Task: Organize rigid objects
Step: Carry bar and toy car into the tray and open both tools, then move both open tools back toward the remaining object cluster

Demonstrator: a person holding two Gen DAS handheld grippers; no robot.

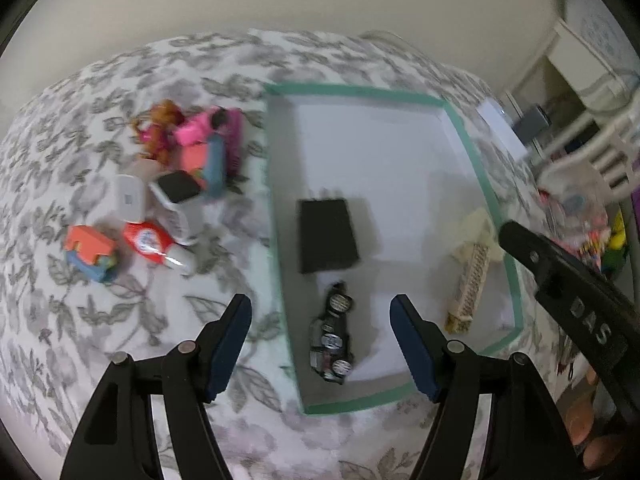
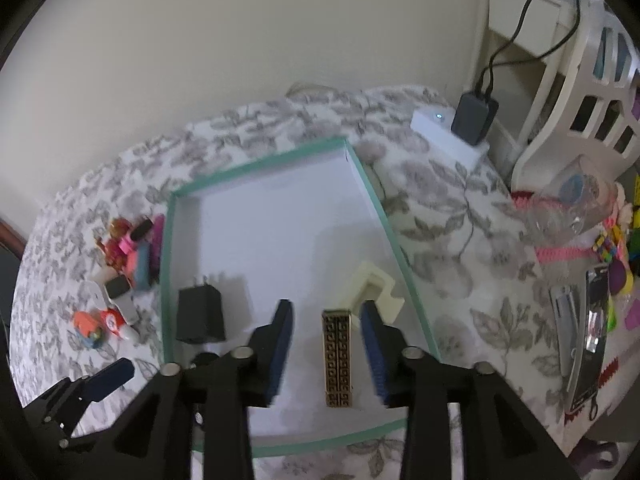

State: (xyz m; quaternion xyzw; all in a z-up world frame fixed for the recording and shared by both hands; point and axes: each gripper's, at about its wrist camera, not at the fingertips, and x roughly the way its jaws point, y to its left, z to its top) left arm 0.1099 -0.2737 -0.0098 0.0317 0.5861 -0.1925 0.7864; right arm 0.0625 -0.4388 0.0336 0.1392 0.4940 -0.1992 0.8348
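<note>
A shallow white box with a green rim [image 1: 476, 160] [image 2: 376, 200] lies on the floral cloth. In it are a black charger [image 1: 326, 236] [image 2: 200, 314], a small black toy car [image 1: 332, 338], a gold patterned bar [image 1: 470, 286] [image 2: 339, 356] and a cream plastic piece [image 1: 478, 226] [image 2: 374, 290]. My left gripper [image 1: 320, 340] is open and empty above the car at the box's near left corner. My right gripper [image 2: 326, 344] is open, with its jaws on either side of the gold bar and apart from it.
A pile of toys lies left of the box: pink and blue blocks [image 1: 204, 144] [image 2: 136, 252], a white device [image 1: 176, 196], an orange tube [image 1: 154, 246], an orange puzzle block [image 1: 90, 252]. A white hub with a black adapter [image 2: 472, 120] and bright clutter [image 2: 592, 280] lie to the right.
</note>
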